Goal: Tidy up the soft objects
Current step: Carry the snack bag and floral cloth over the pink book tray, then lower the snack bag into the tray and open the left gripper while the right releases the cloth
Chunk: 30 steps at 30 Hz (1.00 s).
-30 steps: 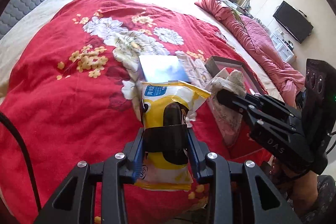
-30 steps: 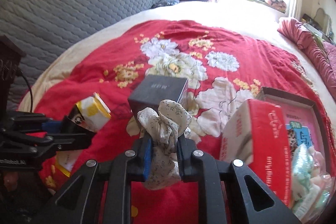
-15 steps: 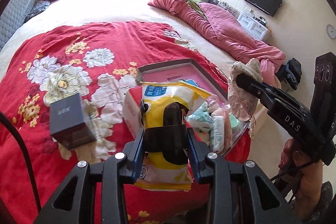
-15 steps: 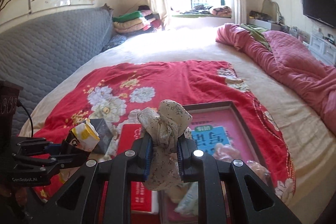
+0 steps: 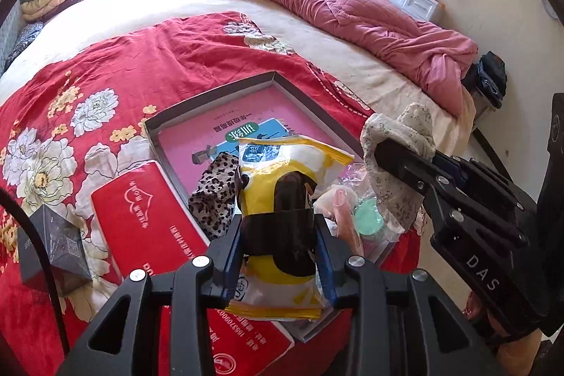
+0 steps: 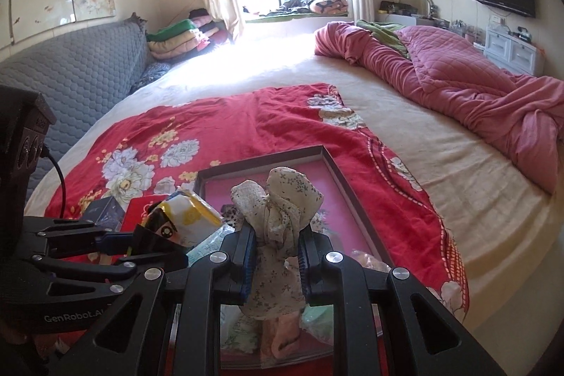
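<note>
Above the bed's red floral blanket [image 5: 158,59], the left gripper [image 5: 282,235] clamps a yellow packet [image 5: 282,171]; the right gripper [image 6: 275,256], jaws easing apart, pinches a crumpled speckled cloth [image 6: 278,199].

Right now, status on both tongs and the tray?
Left tongs shut on yellow snack bag. Right tongs easing open, floral cloth bundle still between them. Both over the tray, already crowded at its near end.
</note>
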Each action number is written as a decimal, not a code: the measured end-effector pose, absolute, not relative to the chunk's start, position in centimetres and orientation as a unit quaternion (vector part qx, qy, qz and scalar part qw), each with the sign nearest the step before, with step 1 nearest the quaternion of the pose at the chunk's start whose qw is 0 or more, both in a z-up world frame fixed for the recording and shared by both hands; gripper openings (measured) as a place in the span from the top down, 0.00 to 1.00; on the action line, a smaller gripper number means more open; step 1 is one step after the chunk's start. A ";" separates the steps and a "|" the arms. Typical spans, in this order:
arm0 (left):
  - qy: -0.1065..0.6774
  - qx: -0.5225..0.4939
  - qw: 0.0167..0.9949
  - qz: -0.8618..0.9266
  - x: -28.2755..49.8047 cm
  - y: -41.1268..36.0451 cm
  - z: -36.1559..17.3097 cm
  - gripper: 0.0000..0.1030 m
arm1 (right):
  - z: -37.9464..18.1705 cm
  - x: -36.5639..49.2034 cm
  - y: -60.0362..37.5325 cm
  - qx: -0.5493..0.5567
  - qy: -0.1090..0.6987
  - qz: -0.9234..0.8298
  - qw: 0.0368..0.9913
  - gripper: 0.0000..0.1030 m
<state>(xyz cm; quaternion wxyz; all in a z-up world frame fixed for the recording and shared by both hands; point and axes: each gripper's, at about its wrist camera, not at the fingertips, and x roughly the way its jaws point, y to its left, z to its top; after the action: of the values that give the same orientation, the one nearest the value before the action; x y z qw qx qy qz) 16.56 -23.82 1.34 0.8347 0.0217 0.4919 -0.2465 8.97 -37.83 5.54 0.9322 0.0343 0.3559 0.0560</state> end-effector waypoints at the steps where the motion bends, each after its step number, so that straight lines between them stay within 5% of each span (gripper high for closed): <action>1: 0.494 0.028 0.833 -0.247 16.7 -24.3 1.1 0.64 | 5.3 9.1 -38.0 0.036 0.356 0.057 0.932 0.78; 13: 0.508 0.062 0.827 -0.234 17.5 -26.1 -1.2 0.64 | 1.8 11.3 -39.3 0.046 0.388 0.043 0.920 0.74; 24: 0.511 0.060 0.827 -0.227 18.2 -26.0 -1.7 0.63 | 1.9 11.2 -39.6 0.068 0.375 0.057 0.923 0.43; 30: 0.513 0.061 0.826 -0.226 18.1 -25.9 -1.6 0.62 | 2.4 10.8 -39.4 0.063 0.370 0.051 0.926 0.40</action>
<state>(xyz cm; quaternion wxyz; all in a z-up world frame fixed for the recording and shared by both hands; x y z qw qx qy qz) 18.15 -25.90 -1.62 0.8261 0.0612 0.5126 -0.2261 10.80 -39.45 2.42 0.9255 0.0629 0.3699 0.0511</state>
